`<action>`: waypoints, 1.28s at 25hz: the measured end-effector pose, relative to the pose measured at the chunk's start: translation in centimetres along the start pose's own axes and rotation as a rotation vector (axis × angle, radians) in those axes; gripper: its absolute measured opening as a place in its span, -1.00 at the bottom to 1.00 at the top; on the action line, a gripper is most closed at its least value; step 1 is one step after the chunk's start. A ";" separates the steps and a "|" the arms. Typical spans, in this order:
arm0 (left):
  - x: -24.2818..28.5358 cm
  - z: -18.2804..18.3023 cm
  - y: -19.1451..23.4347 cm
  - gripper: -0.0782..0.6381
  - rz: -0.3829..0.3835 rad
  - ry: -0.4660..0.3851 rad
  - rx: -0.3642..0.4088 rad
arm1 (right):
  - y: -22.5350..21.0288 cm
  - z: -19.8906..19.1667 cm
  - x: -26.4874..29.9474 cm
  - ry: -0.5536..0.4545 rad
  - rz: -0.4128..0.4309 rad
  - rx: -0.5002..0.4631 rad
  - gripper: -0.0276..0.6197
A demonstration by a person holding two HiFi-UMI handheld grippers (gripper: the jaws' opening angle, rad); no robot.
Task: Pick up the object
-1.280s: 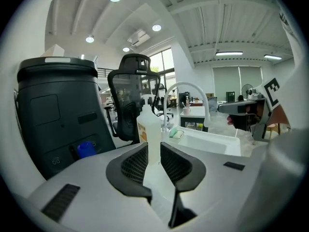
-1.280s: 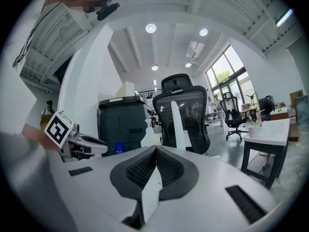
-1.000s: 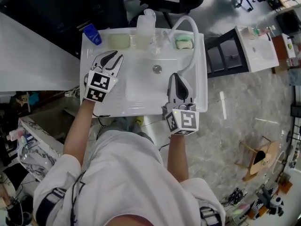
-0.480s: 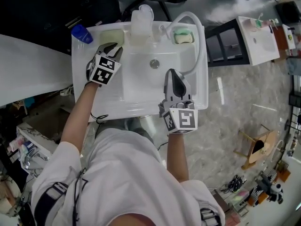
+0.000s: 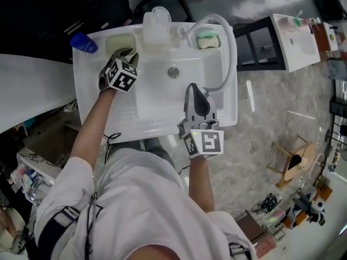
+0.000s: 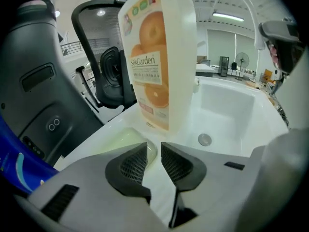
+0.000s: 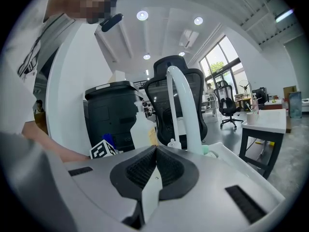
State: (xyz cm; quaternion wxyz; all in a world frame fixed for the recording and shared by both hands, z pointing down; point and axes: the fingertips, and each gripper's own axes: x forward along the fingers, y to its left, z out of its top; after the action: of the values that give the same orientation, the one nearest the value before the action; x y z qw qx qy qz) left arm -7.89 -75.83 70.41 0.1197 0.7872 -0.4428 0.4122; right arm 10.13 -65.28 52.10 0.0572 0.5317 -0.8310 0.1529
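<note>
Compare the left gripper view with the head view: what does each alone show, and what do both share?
Only the left gripper view: the orange-fruit label on the bottle, and the narrow empty gap between the jaws of the left tool. Only the head view: the green soap and the right tool. Both: the bottle, the sink drain and the pale yellow soap.

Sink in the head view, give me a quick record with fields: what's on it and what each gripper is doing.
surface: white sink, drain in the basin
back rim, left to right: blue object, yellow soap, orange-label bottle, green soap
faucet: white, curving along the right side
left gripper: jaws narrowly apart, empty, pointed at the yellow soap
right gripper: jaws together, empty, over the sink's front right
</note>
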 end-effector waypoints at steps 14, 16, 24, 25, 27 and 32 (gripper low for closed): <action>1.8 -0.2 0.1 -0.59 -0.009 0.041 -0.002 | 0.2 -0.5 0.5 0.016 0.012 0.005 -0.90; 1.6 -0.3 0.0 -0.61 -0.014 0.046 -0.005 | 0.3 -0.2 0.3 0.011 0.011 0.006 -0.90; -0.7 0.6 0.2 -0.64 -0.004 -0.009 -0.047 | 1.0 0.3 -0.7 -0.005 0.026 0.000 -0.90; -1.2 0.9 0.2 -0.64 -0.001 -0.021 -0.052 | 1.1 0.4 -0.9 -0.007 0.029 -0.001 -0.90; -2.2 1.5 0.3 -0.65 0.010 -0.046 -0.060 | 1.4 0.8 -1.3 -0.018 0.038 -0.001 -0.90; -5.7 3.1 0.5 -0.65 0.041 -0.113 -0.070 | 2.0 1.7 -2.5 -0.045 0.058 -0.005 -0.90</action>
State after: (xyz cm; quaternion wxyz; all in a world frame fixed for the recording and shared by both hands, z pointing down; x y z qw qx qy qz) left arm -8.16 -74.39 64.06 0.1134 0.7954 -0.4790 0.3536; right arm 9.51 -62.87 49.44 0.0352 0.5105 -0.8476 0.1403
